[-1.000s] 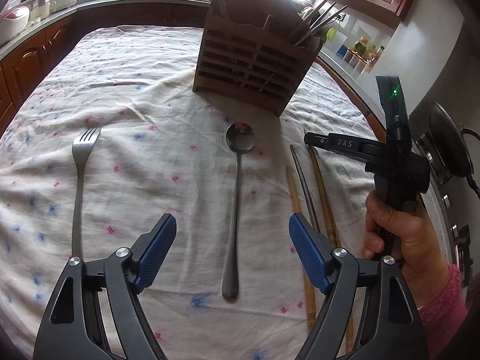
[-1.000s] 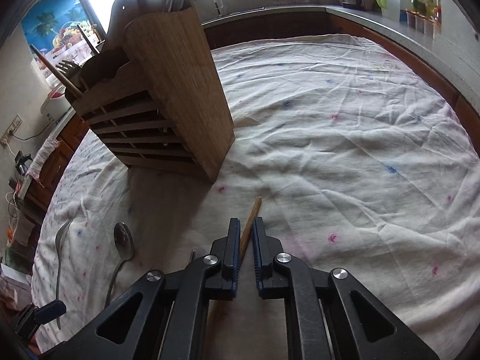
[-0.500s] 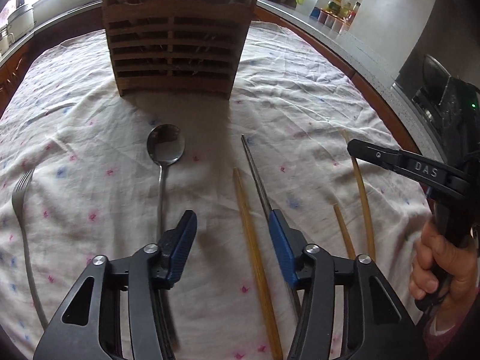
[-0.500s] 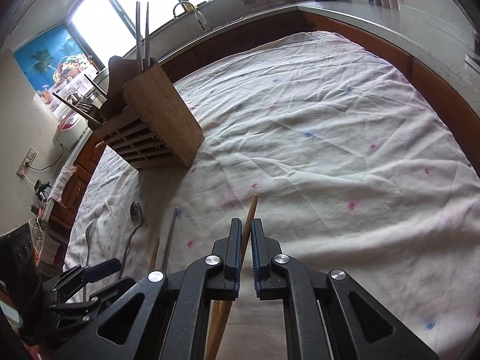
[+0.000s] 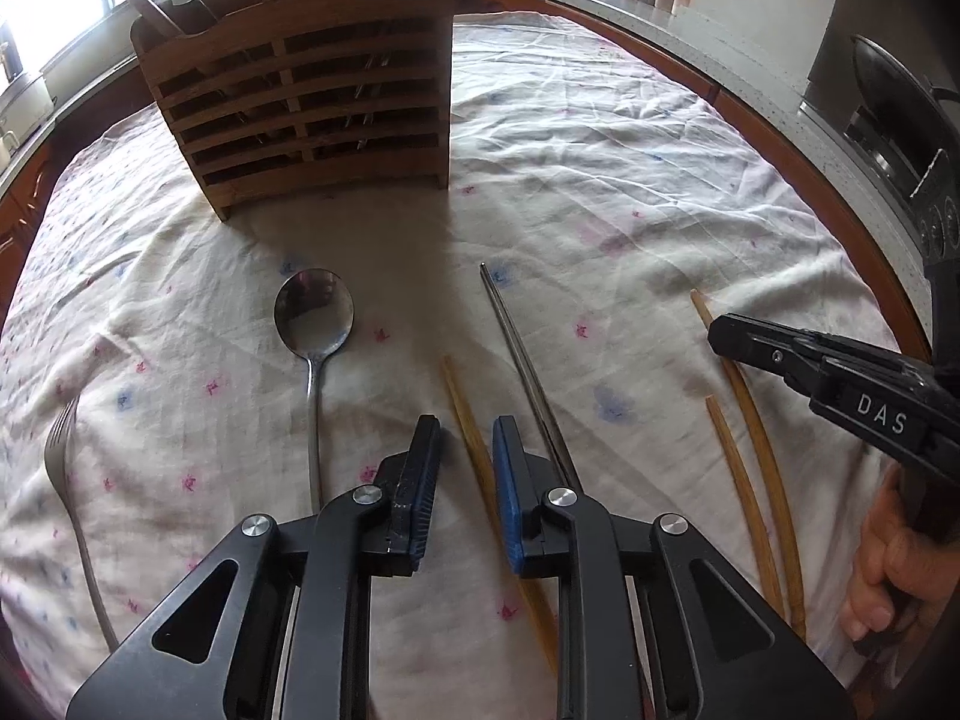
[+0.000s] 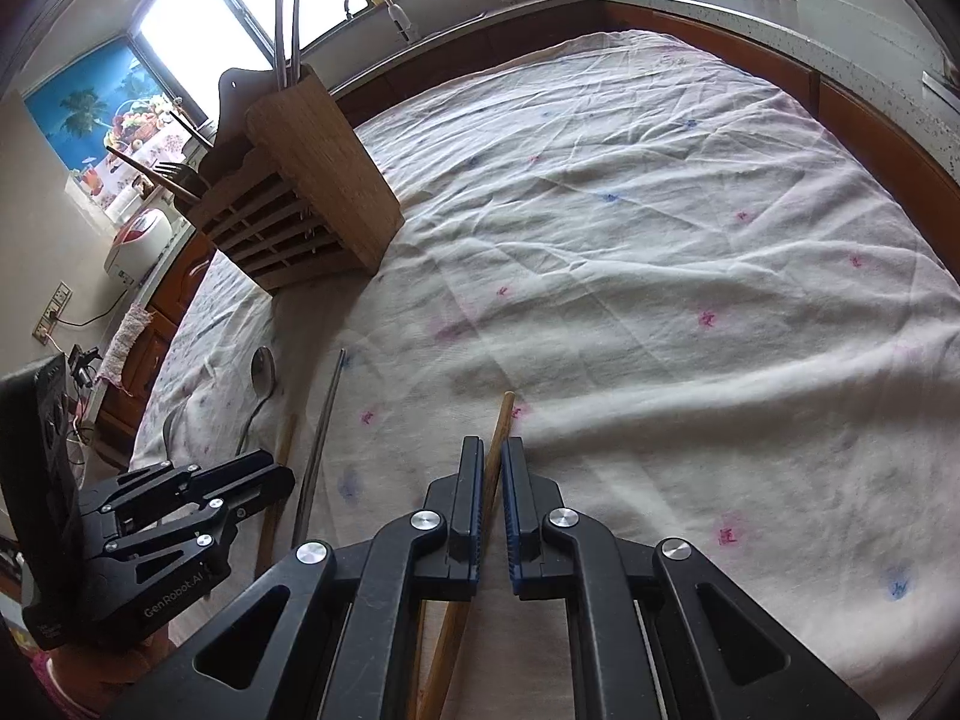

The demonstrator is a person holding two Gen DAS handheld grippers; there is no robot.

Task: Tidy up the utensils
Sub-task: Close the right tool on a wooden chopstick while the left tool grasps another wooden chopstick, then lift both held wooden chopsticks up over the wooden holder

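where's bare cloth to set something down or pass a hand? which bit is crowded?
Free: the wide stretch of tablecloth right of the wooden utensil holder, out to the counter edge. Crowded: the strip in front of the holder, where fork, spoon, bamboo chopstick, metal chopstick, two more bamboo chopsticks and both grippers sit.

Your two wrist cameras look steeply down, close over the tablecloth (image 5: 600,138); both share the wooden rack (image 6: 312,192), spoon (image 5: 313,312) and chopsticks.

left tongs (image 5: 465,450) closing around wooden chopstick (image 5: 462,405), spoon (image 5: 313,324) beside, slatted holder (image 5: 300,102) behind
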